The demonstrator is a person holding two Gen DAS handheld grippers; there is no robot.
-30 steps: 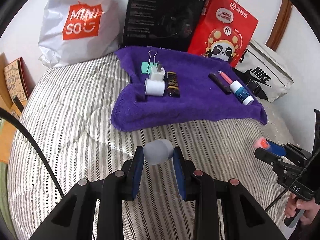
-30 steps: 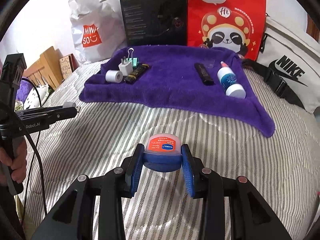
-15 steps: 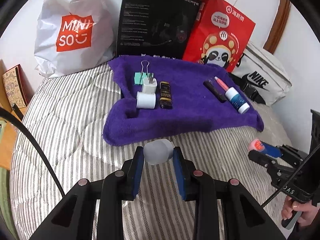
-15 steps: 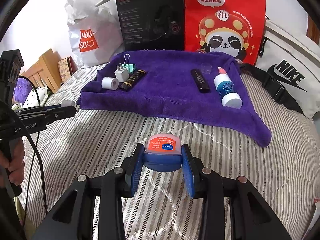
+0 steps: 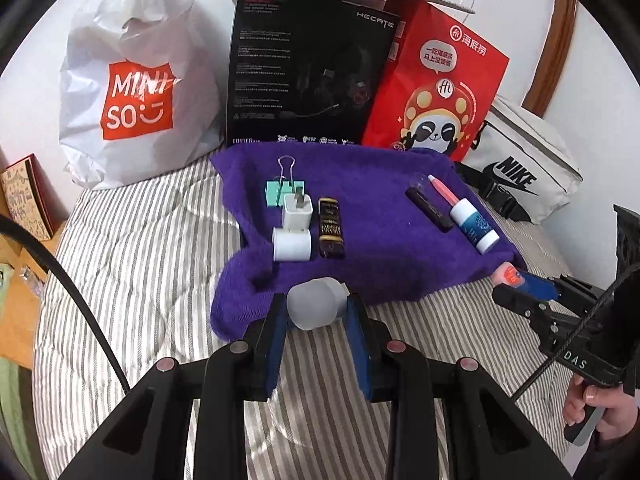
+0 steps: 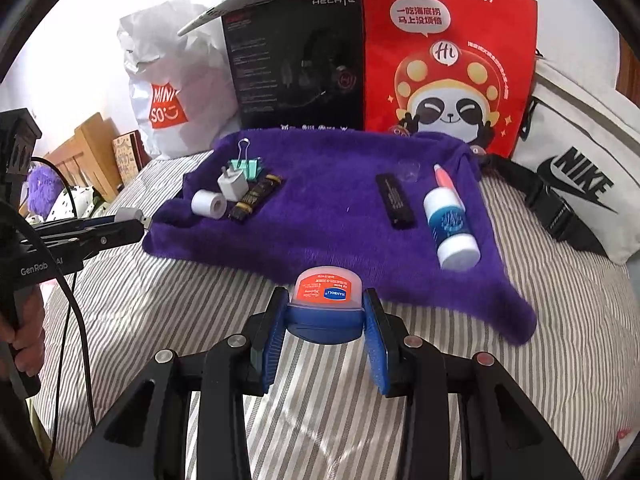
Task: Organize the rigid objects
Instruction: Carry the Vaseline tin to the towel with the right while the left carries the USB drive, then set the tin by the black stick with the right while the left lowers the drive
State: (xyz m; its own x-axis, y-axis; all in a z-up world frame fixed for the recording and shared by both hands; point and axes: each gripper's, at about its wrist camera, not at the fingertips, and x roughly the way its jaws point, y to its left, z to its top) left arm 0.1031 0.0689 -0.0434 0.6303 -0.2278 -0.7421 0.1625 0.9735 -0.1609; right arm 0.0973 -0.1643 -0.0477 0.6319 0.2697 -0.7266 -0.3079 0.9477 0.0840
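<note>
My left gripper (image 5: 316, 312) is shut on a small frosted white cap-like object (image 5: 314, 306), held just over the near edge of the purple towel (image 5: 380, 248). My right gripper (image 6: 326, 312) is shut on a blue jar with an orange label (image 6: 326, 300), just before the towel's near edge (image 6: 320, 240). On the towel lie a green binder clip (image 5: 282, 190), a white plug (image 5: 298, 216), a white roll (image 5: 292, 244), a dark bar (image 5: 331, 227), a black stick (image 5: 429, 209) and a glue bottle (image 5: 472, 224).
Behind the towel stand a white Miniso bag (image 5: 132, 92), a black box (image 5: 308, 76), a red panda bag (image 5: 436, 100) and a white Nike bag (image 5: 524, 176). The striped bedspread (image 5: 140, 260) lies all around. A wooden headboard (image 6: 92, 152) is at the left.
Both grippers have moved forward toward the purple towel, each still holding its object. The towel and its items look larger and closer.
</note>
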